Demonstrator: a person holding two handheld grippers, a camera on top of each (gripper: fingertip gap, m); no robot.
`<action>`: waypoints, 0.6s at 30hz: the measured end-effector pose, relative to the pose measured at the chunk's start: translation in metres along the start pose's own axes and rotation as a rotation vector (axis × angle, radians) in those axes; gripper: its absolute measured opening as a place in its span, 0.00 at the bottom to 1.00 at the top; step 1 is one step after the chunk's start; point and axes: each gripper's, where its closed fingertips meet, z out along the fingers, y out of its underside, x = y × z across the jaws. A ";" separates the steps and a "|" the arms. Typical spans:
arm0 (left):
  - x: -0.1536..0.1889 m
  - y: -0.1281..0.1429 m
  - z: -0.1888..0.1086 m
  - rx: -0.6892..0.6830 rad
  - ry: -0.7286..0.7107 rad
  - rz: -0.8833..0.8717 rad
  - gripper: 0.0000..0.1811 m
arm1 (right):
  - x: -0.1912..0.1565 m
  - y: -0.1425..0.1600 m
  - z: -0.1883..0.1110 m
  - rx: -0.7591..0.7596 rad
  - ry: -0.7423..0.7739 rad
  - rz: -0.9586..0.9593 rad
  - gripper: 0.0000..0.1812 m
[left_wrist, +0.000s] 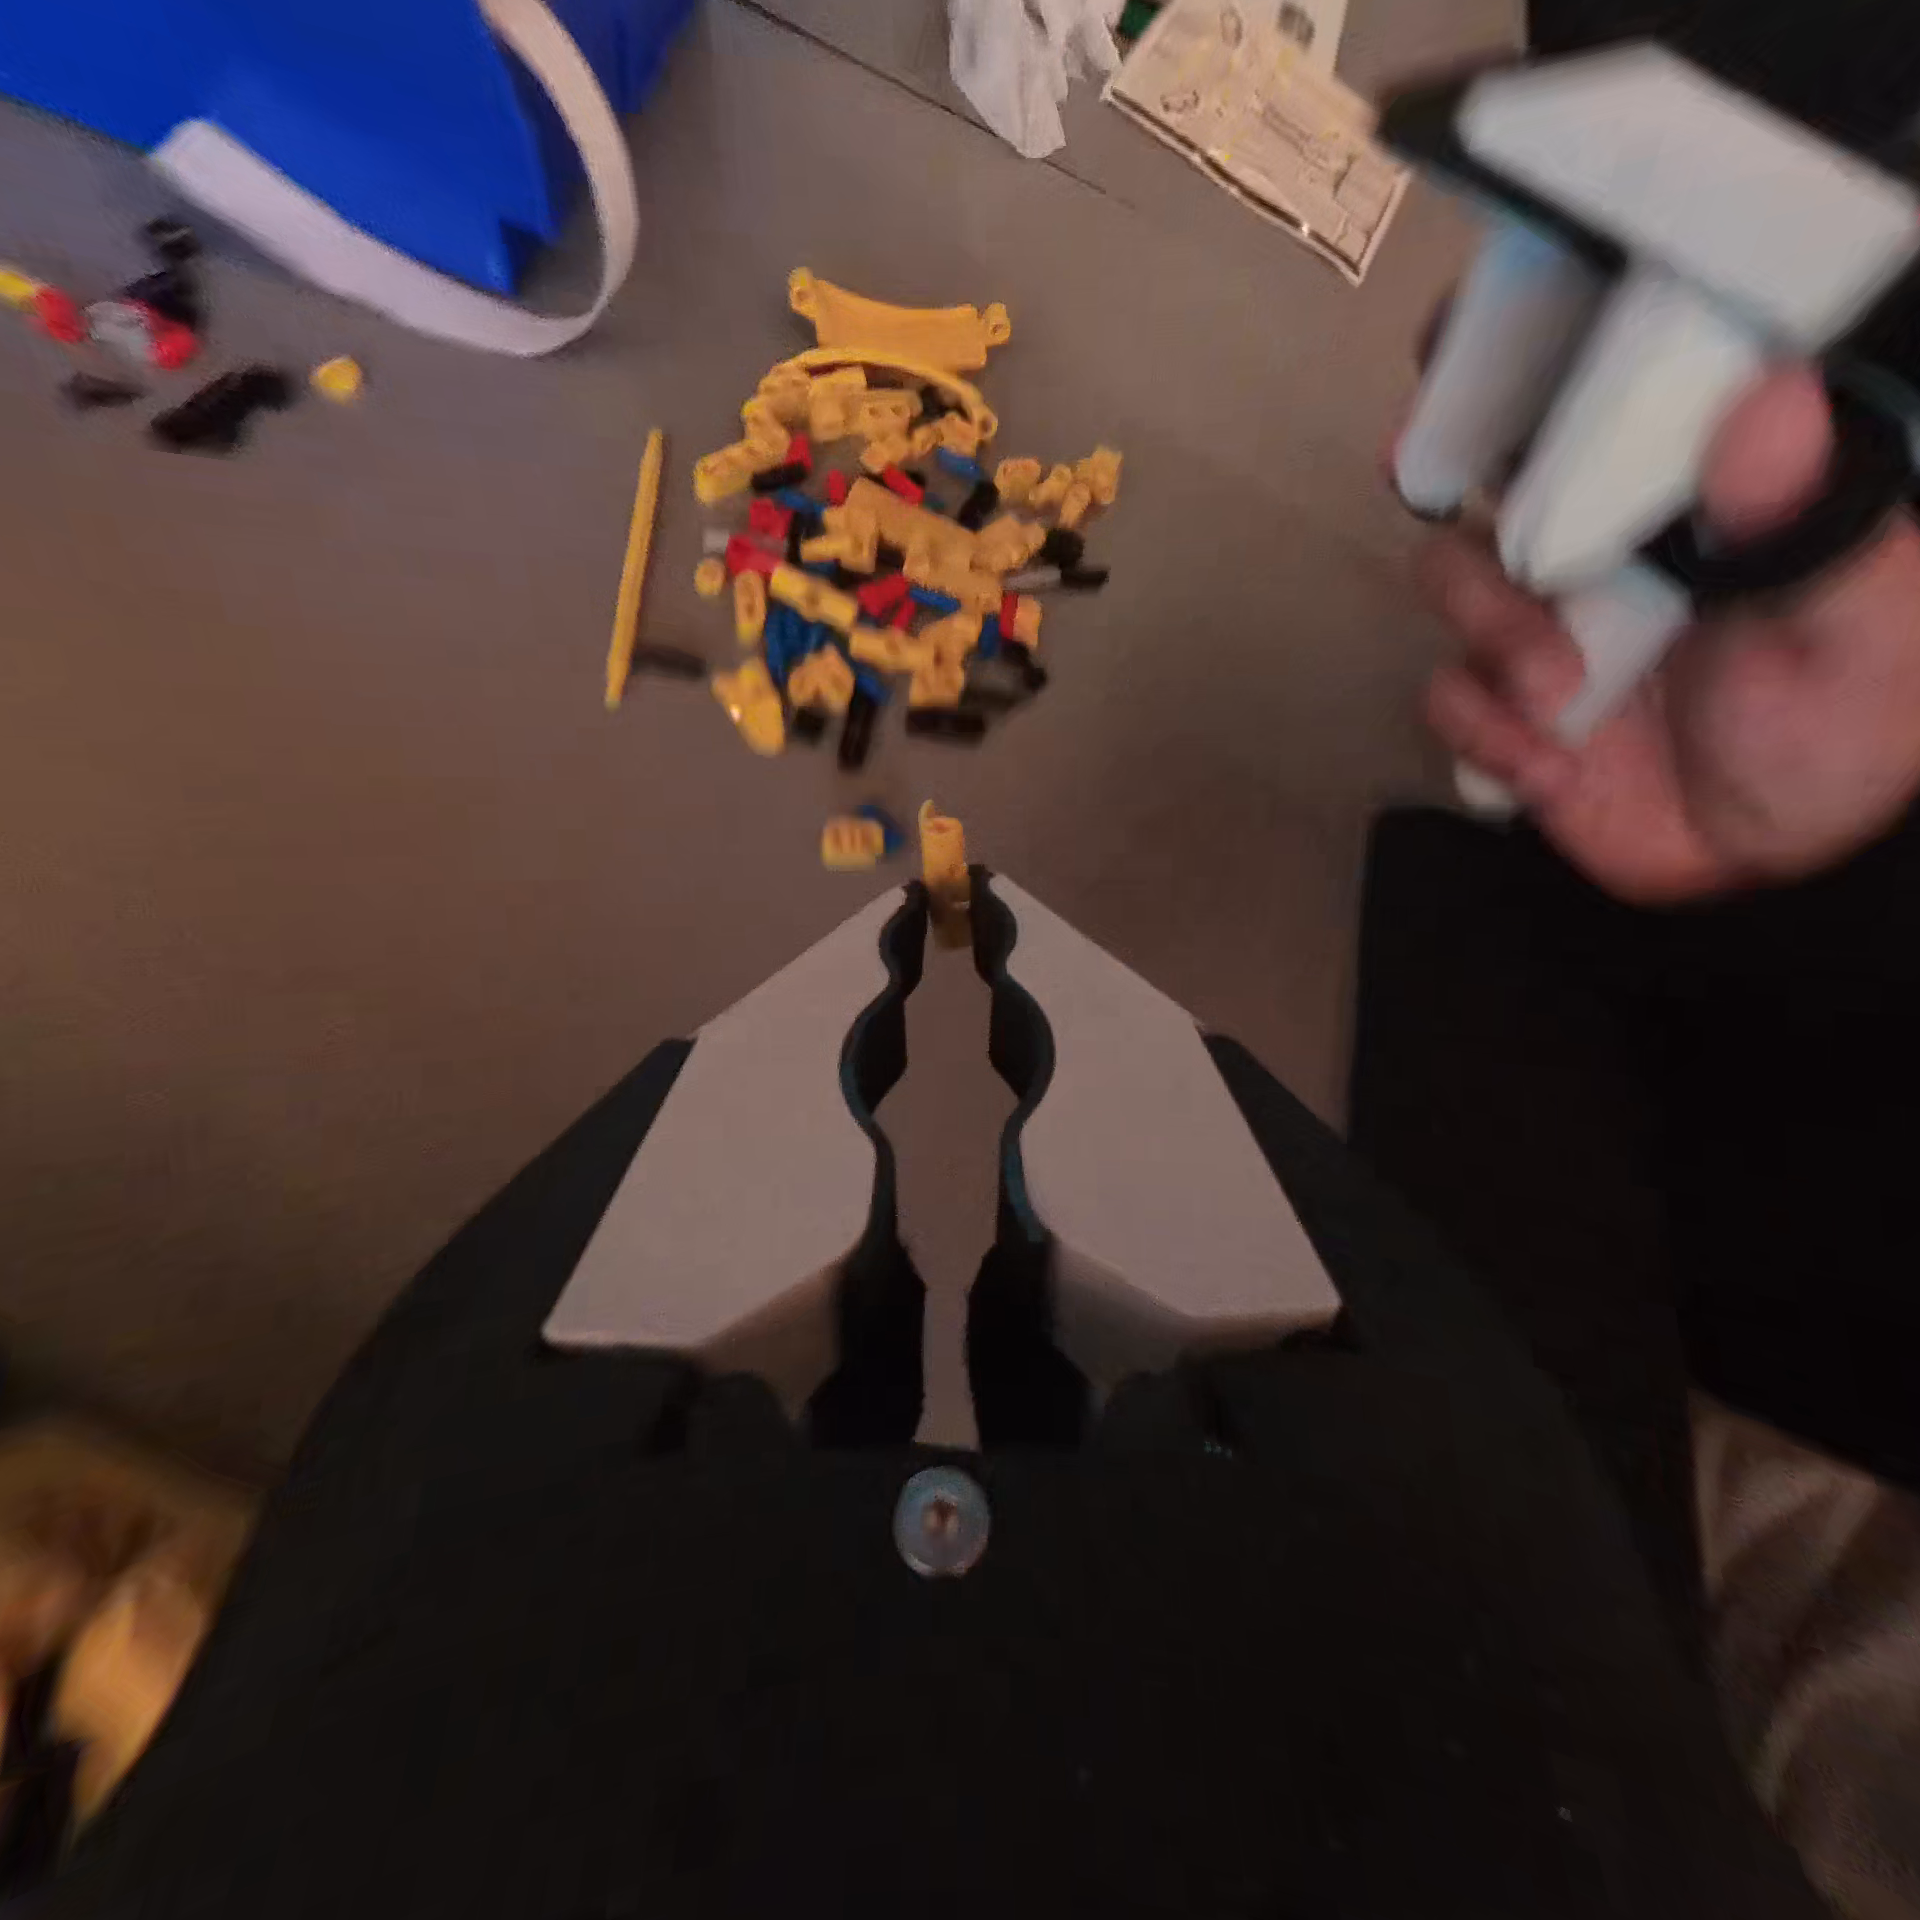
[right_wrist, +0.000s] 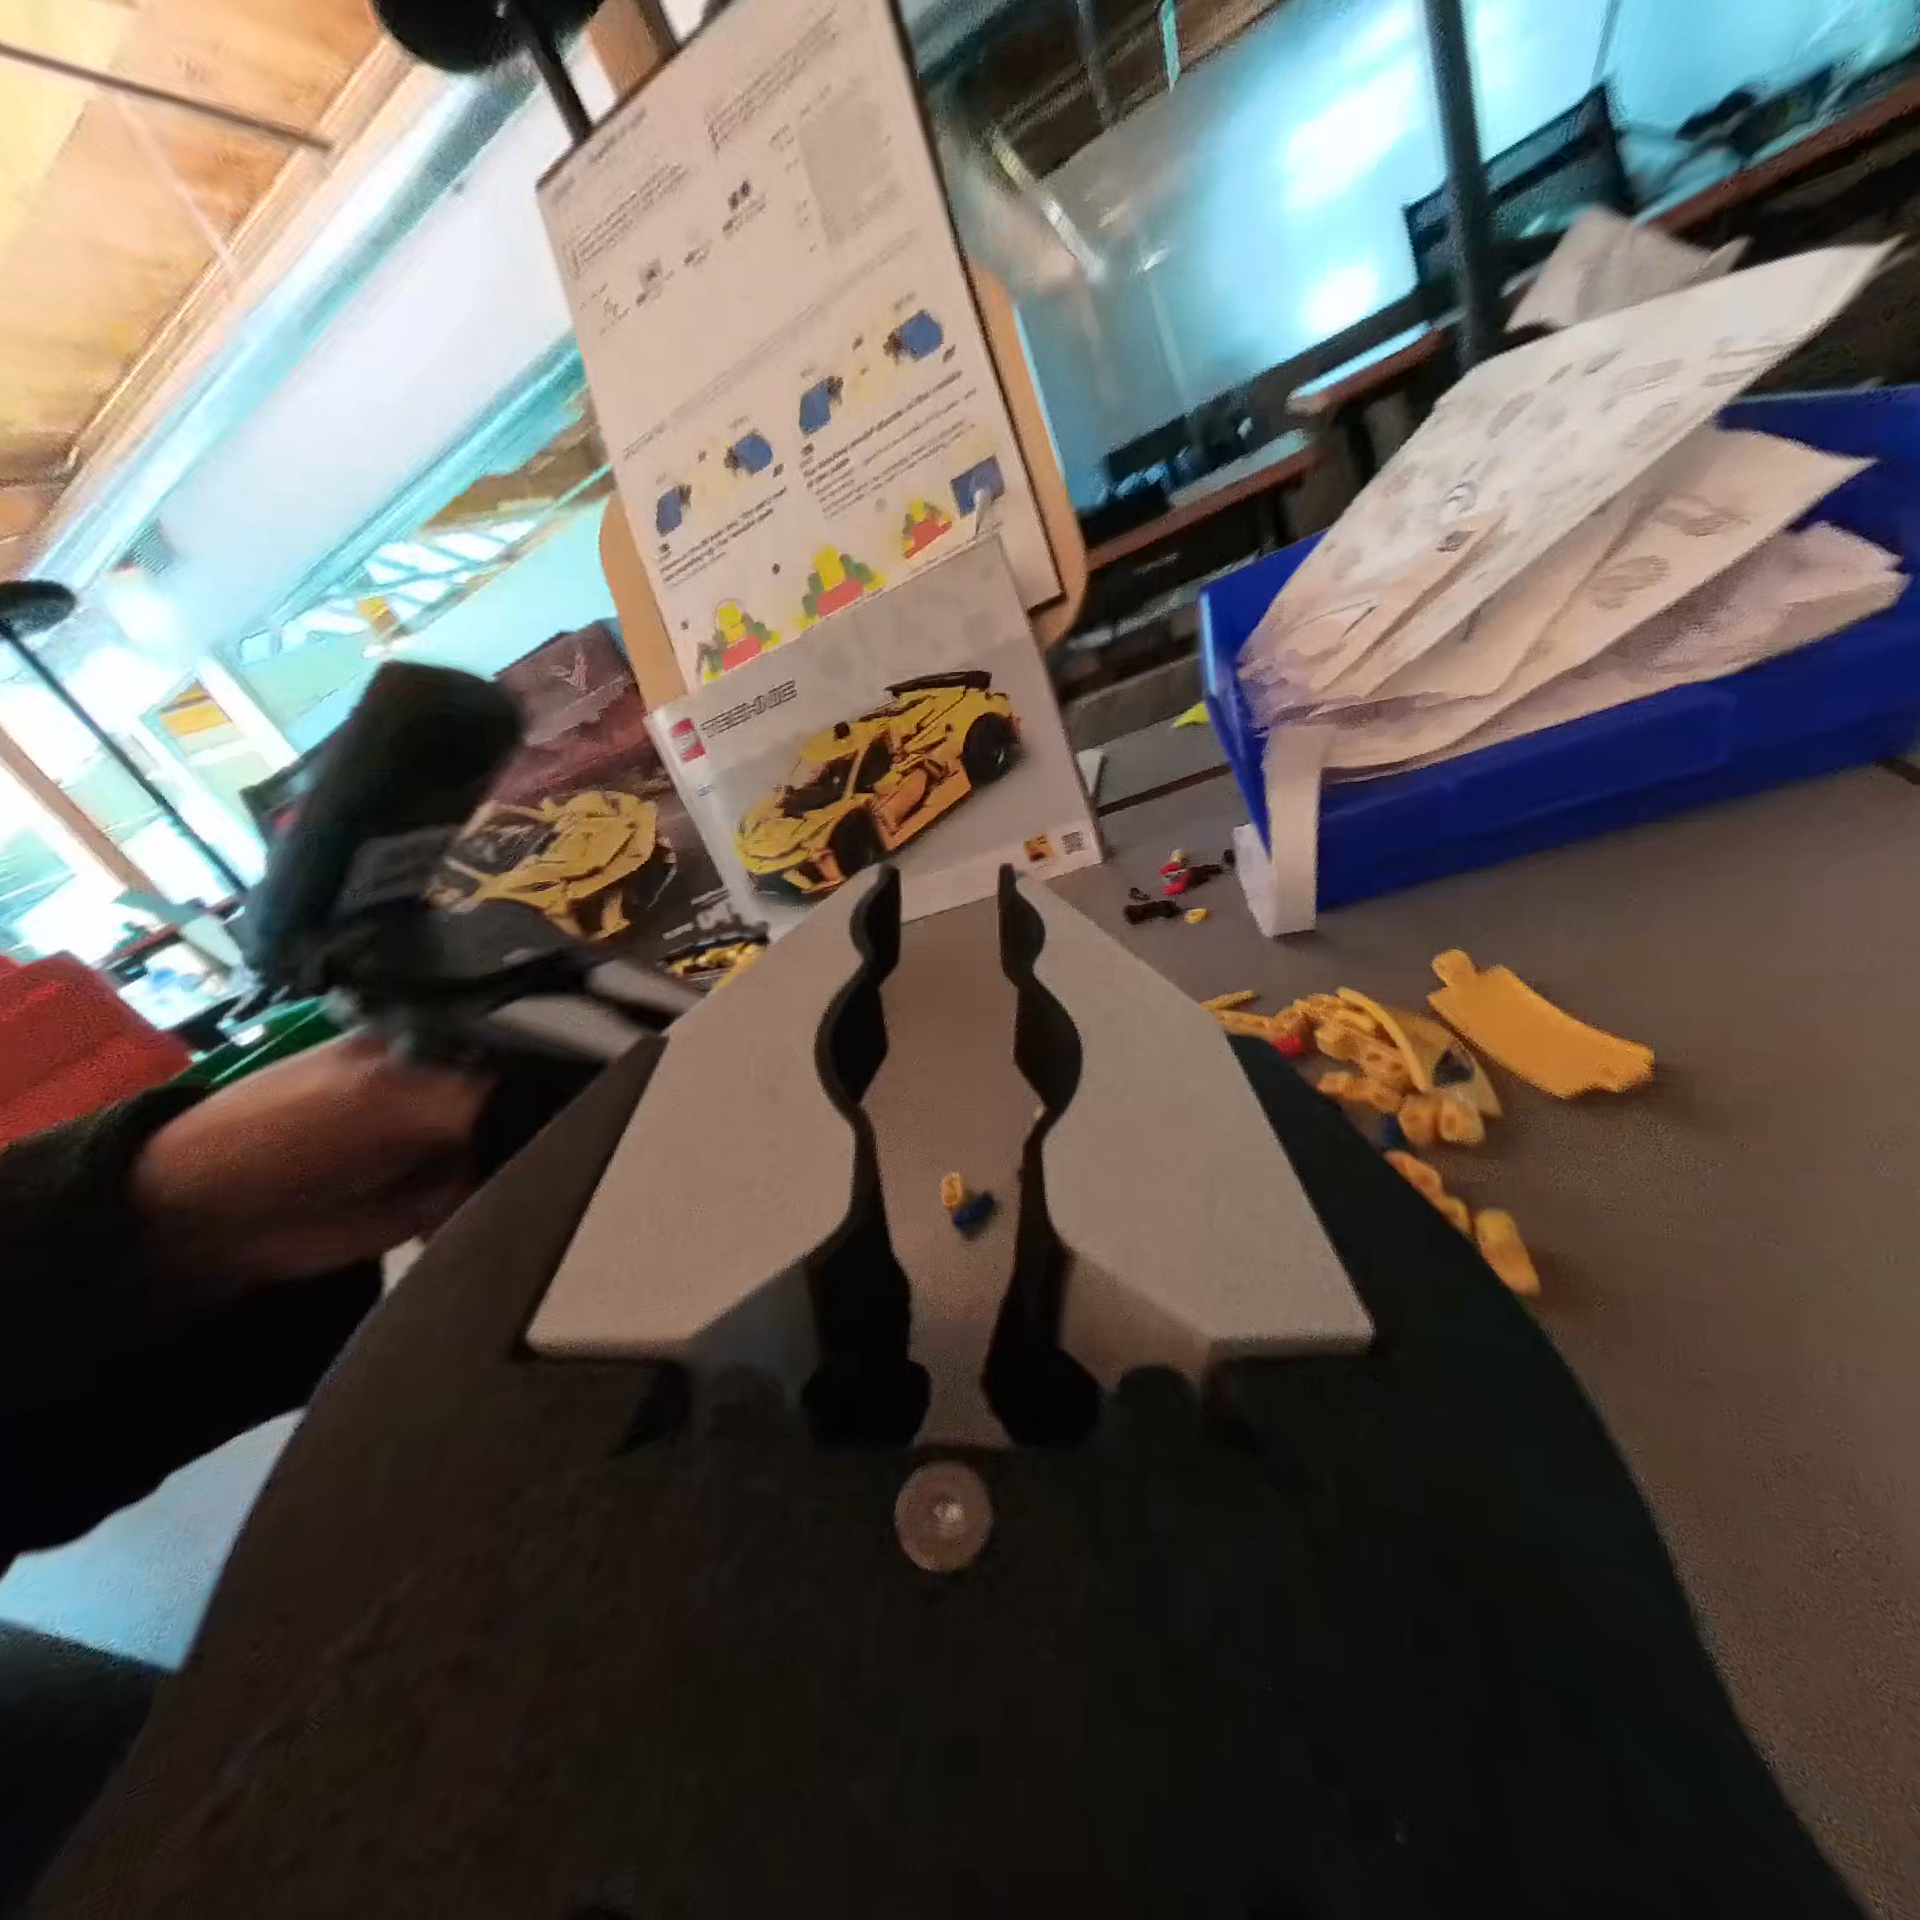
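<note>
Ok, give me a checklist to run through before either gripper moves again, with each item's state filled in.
1. Left gripper has a firm hold on the small yellow piece: ok, the tips are closed on its lower end.
2. Right gripper empty: ok, the jaws stand apart with nothing between them.
3. The two grippers clear of each other: ok, they are apart in both views.
4. Pile of loose pieces lies undisturbed on the grey table: ok.
5. Yellow and blue piece clear of the right gripper's fingers: cannot tell, it is seen only through the gap.
6. Exact shape of the held piece: cannot tell, blurred.
</note>
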 end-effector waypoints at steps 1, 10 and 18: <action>-0.004 -0.010 0.020 -0.034 0.025 -0.010 0.04 | 0.000 0.002 -0.006 0.017 0.010 -0.028 0.10; -0.029 -0.046 0.108 -0.096 0.039 -0.158 0.05 | 0.021 -0.001 -0.019 0.012 -0.023 0.082 0.10; -0.008 -0.083 -0.014 0.277 0.078 -0.100 0.20 | 0.033 -0.004 -0.023 0.028 0.014 0.087 0.12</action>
